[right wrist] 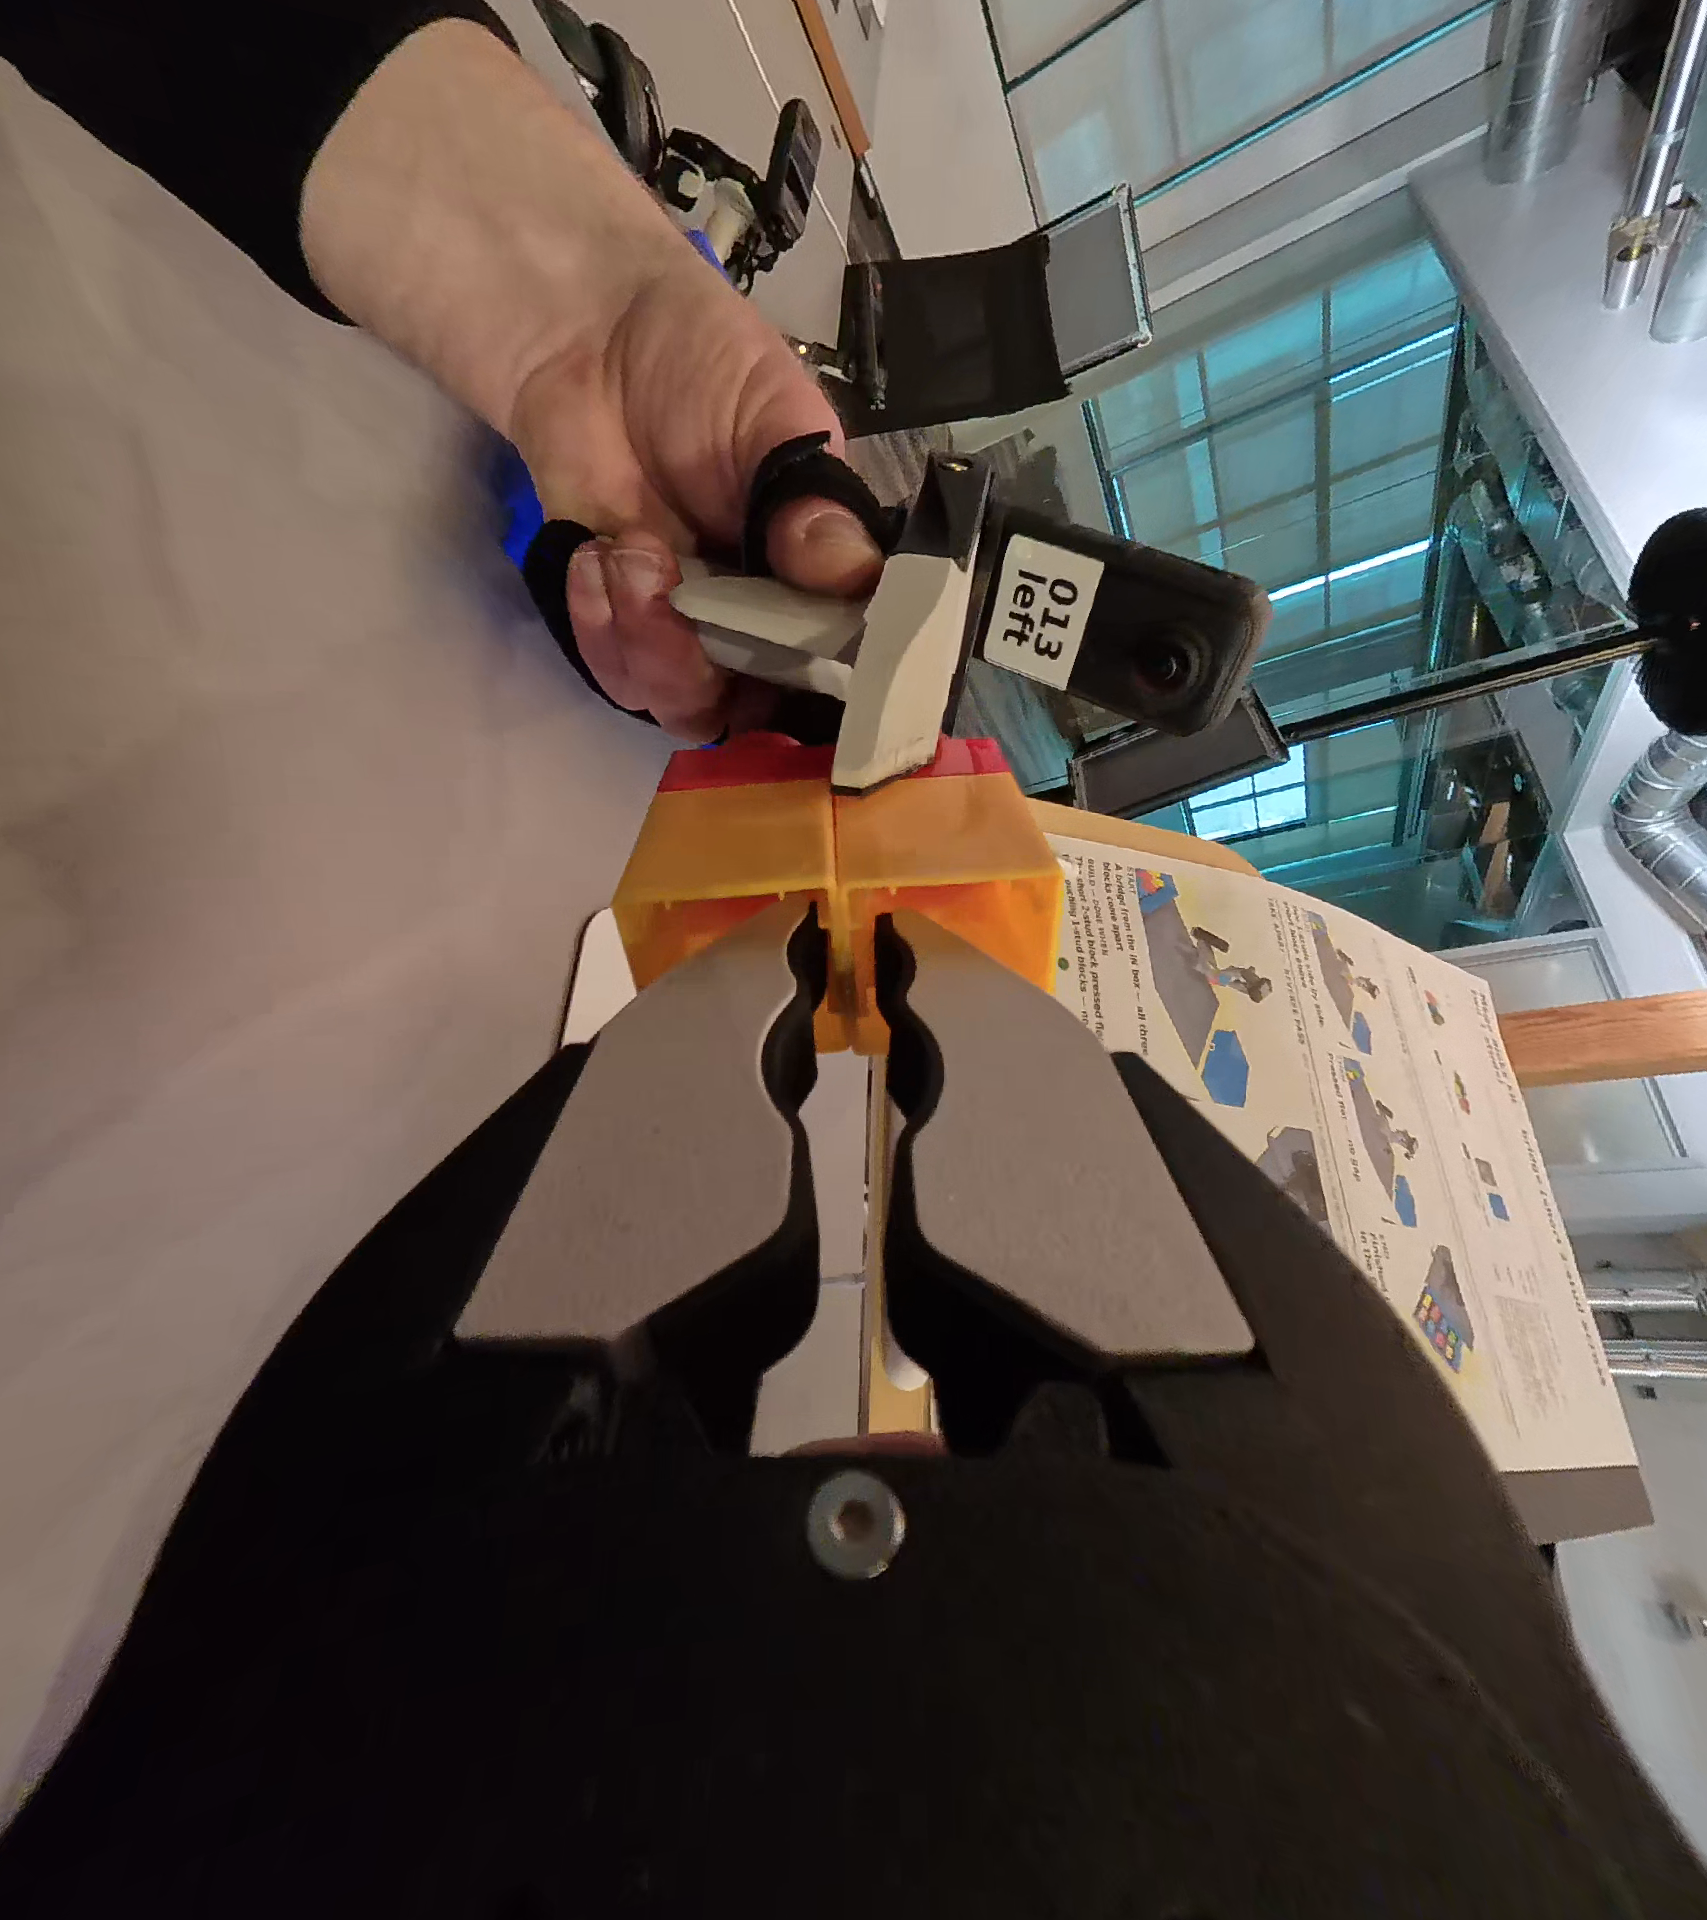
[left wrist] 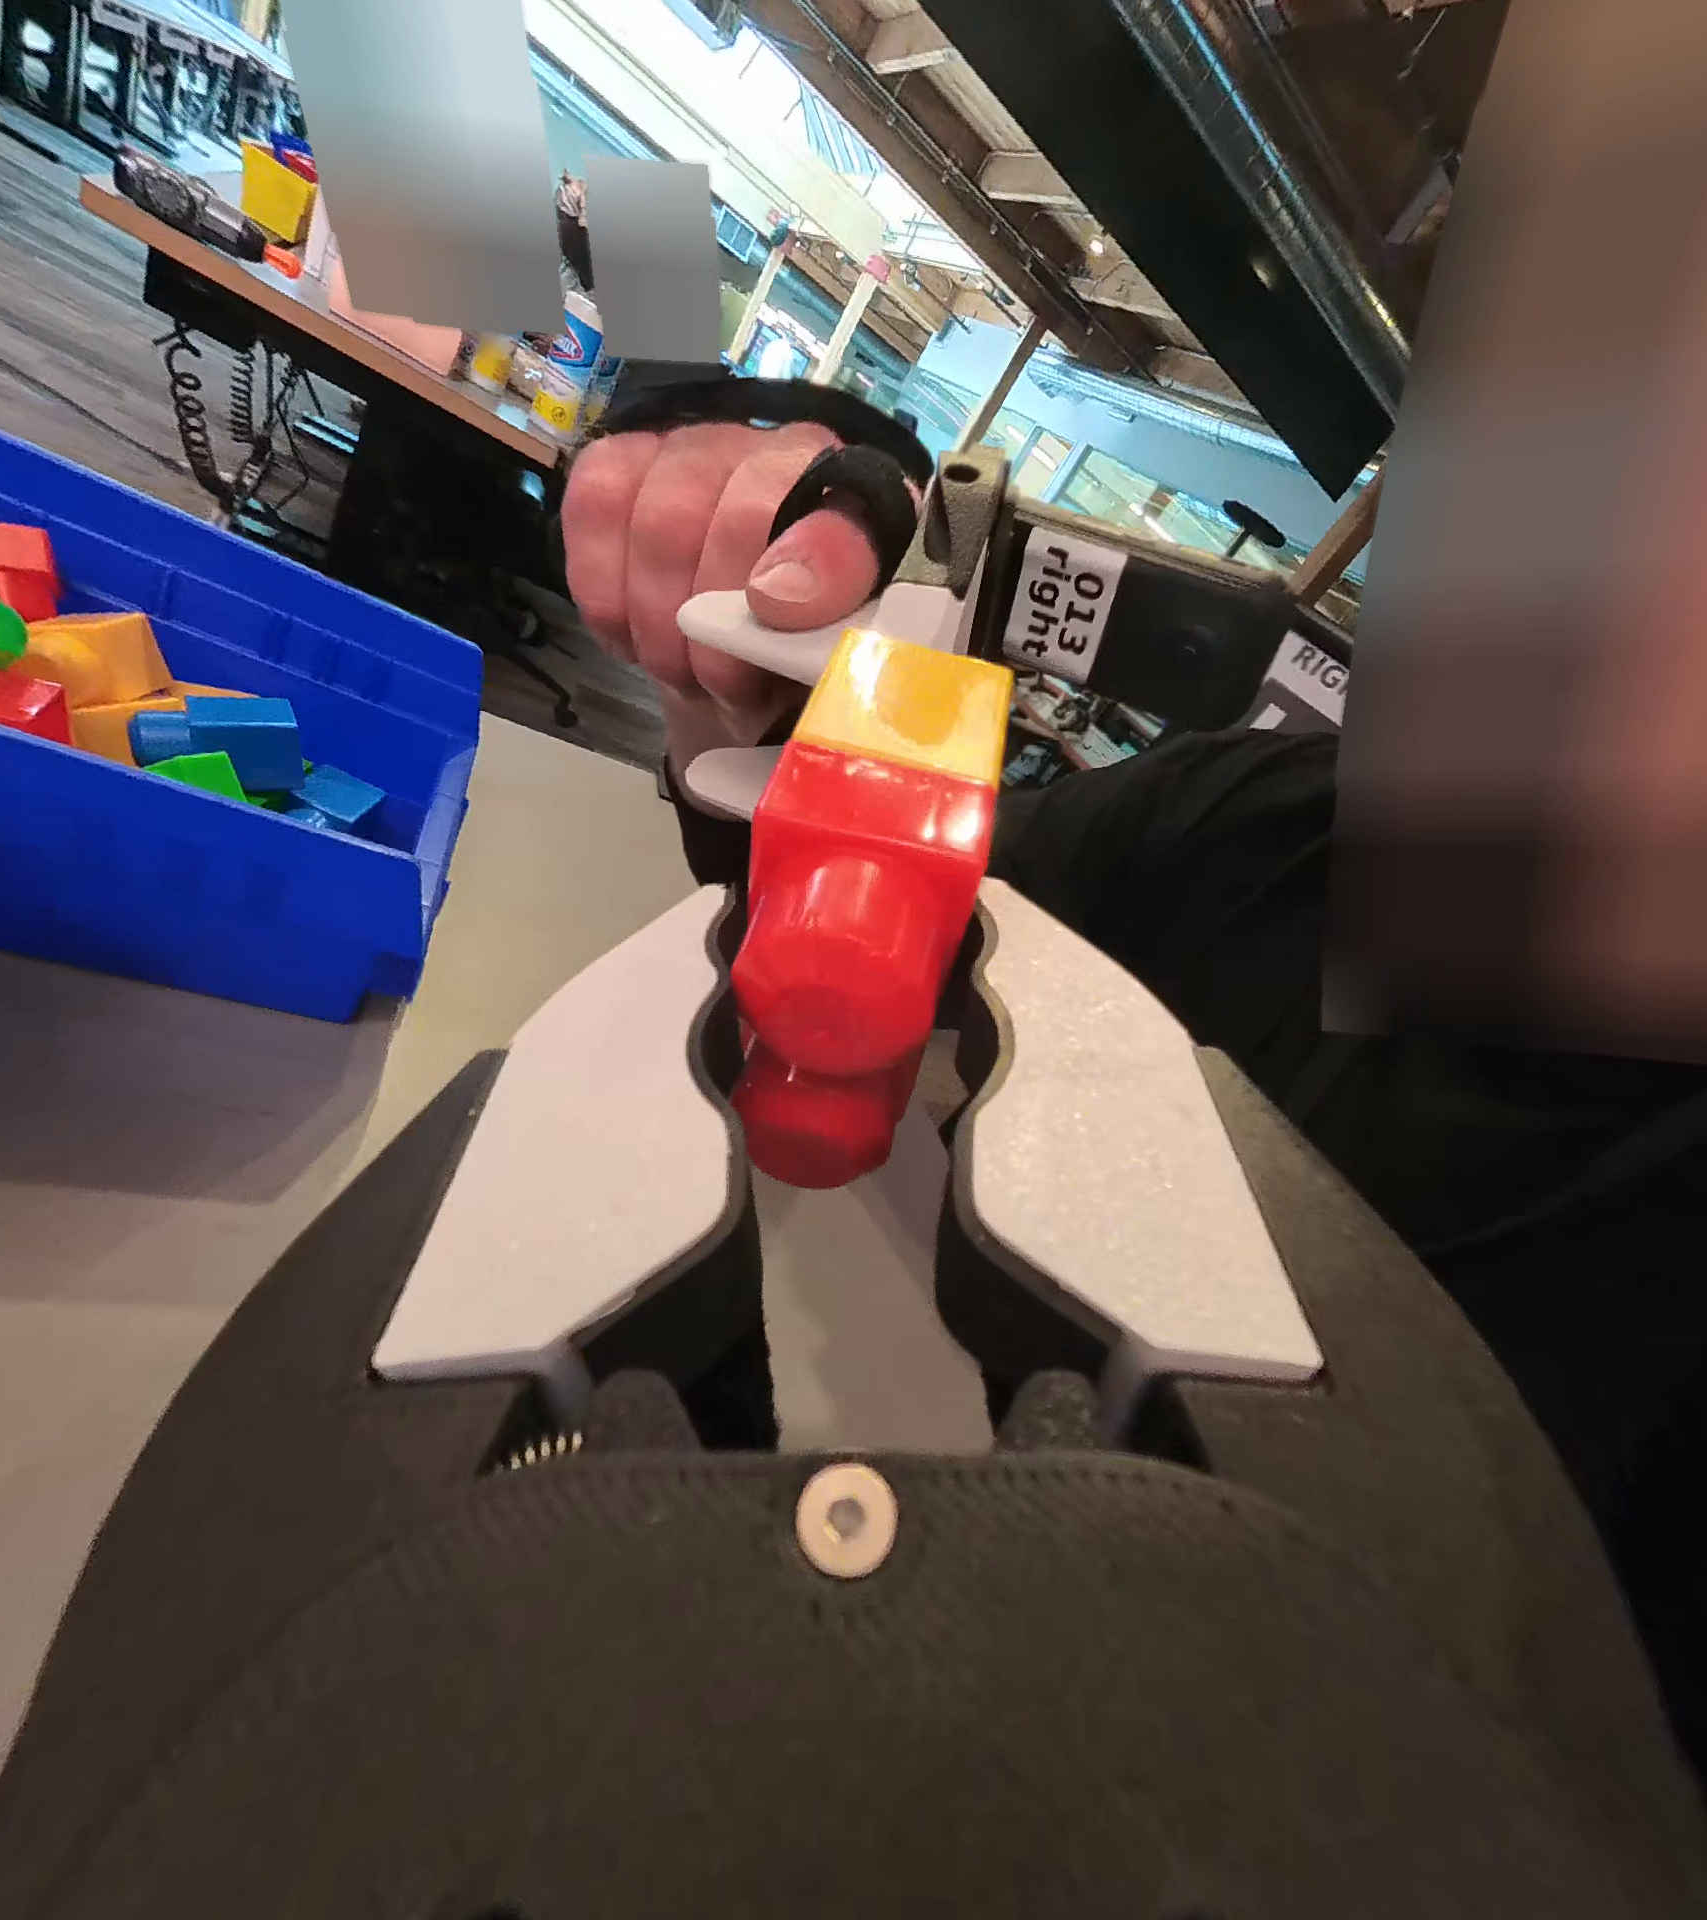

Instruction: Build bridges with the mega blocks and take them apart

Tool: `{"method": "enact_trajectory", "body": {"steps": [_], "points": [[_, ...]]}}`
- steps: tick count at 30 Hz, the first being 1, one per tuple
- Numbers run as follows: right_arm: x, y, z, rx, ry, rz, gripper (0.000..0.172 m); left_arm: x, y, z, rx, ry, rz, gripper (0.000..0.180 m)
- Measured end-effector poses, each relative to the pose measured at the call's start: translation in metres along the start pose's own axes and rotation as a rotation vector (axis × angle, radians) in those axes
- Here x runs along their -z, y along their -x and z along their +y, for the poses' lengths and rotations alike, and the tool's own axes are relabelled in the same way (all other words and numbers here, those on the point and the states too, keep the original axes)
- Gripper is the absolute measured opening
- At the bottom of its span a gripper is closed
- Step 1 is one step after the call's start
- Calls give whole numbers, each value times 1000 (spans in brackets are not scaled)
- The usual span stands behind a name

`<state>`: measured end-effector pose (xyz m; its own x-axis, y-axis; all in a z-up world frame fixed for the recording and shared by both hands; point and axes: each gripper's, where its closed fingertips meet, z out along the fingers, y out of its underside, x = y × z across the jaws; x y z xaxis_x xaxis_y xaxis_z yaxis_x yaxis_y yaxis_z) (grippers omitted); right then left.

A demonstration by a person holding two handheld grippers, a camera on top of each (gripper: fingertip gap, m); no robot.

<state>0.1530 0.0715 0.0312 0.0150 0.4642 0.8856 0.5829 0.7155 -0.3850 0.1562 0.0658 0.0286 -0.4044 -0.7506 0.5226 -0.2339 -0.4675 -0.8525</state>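
The red block (left wrist: 859,935) is hiding behind the yellow blocks (right wrist: 838,862) in the right wrist view; the blue bin (left wrist: 205,862) is running off the frame's left edge.

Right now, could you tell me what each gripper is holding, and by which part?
The left gripper clamps the red block across its sides, by the studs. The right gripper pinches the yellow blocks by their adjoining walls, at the open underside.

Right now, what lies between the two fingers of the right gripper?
In the right wrist view, the right gripper has the thin middle wall of the yellow block between its fingers, which close on it. The red block sits beyond.
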Motion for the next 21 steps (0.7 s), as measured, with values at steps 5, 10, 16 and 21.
{"method": "enact_trajectory", "body": {"steps": [5,10,16,21], "points": [[5,-3,-7,-4,-45,10,9,-3,-8,-2,-76,-4,-29,37],[49,-40,-5,-51,-82,123,8,52,-12,-31,-109,-151,-116,37],[113,-82,51,-112,116,252,8,86,-28,-47,-254,-129,-287,37],[101,-59,116,-201,381,101,9,86,-29,-49,-243,-149,-263,37]]}}
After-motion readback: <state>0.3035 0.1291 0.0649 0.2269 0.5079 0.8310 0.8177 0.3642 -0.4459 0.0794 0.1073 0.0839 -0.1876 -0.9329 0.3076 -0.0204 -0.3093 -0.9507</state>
